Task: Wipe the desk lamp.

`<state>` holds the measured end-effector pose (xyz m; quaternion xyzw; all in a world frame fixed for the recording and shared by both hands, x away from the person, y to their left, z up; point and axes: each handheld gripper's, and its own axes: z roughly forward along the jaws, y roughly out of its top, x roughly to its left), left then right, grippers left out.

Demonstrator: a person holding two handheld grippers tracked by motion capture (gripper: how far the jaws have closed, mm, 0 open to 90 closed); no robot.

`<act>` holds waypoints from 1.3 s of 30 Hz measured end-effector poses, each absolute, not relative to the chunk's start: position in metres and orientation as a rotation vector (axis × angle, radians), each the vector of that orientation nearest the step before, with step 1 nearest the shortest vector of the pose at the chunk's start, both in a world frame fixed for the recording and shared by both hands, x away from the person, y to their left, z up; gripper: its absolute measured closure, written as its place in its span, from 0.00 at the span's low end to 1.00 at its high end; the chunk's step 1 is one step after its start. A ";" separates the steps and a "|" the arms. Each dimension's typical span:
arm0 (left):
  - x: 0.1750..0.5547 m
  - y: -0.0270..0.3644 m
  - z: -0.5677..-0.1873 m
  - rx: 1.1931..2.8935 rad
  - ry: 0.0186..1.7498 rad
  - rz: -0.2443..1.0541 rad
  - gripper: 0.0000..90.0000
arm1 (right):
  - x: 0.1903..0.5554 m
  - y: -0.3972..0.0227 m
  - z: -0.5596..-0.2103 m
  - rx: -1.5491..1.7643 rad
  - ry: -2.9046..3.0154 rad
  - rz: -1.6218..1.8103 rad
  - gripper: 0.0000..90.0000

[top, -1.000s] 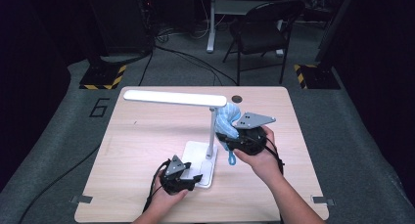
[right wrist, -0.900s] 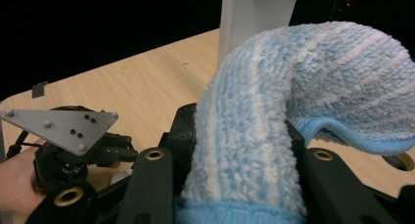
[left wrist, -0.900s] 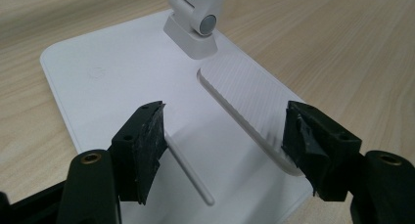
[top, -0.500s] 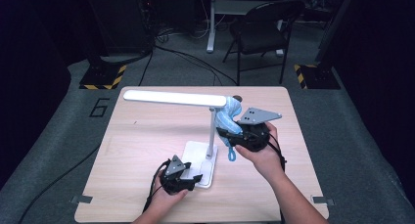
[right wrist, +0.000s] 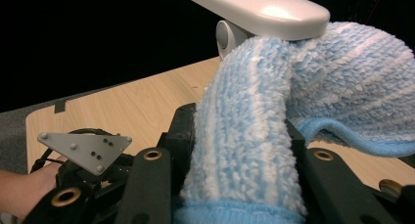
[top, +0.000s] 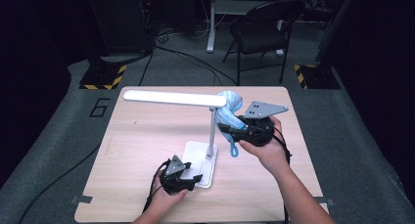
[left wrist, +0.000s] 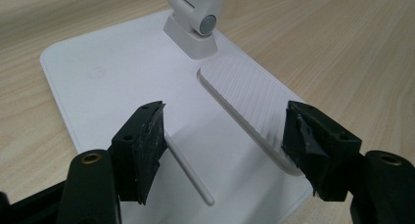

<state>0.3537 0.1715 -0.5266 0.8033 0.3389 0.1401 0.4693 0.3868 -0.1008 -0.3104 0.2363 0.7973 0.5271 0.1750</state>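
1. The right gripper (top: 235, 127) pinches a blue cloth (top: 229, 108) against the lamp (top: 211, 131) head's right end, above the surface (top: 142, 136) middle.
2. The left gripper (top: 188, 176), jaws spread, rests on the lamp base (left wrist: 122, 87) near the front edge.

Both black tools, left tool (top: 188, 177) and right tool (top: 230, 131), carry grey three-cornered screwed plates and trail seemingly black cables.

A pale wooden worktop (top: 137, 150) with rounded corners stands on grey carpet (top: 54, 150). On it, near the person's edge, sits the flat white base (top: 198, 158) of a desk lamp (top: 173, 98).
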 end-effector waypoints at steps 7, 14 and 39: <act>0.354 0.171 -0.527 1.967 0.833 0.343 0.36 | 0.385 -0.098 -0.308 0.642 2.261 1.457 0.68; 0.354 0.171 -0.527 1.956 0.843 0.343 0.36 | 0.386 -0.094 -0.313 0.641 2.255 1.453 0.68; 0.354 0.171 -0.527 1.964 0.839 0.344 0.36 | 0.393 -0.091 -0.360 0.700 2.315 1.417 0.68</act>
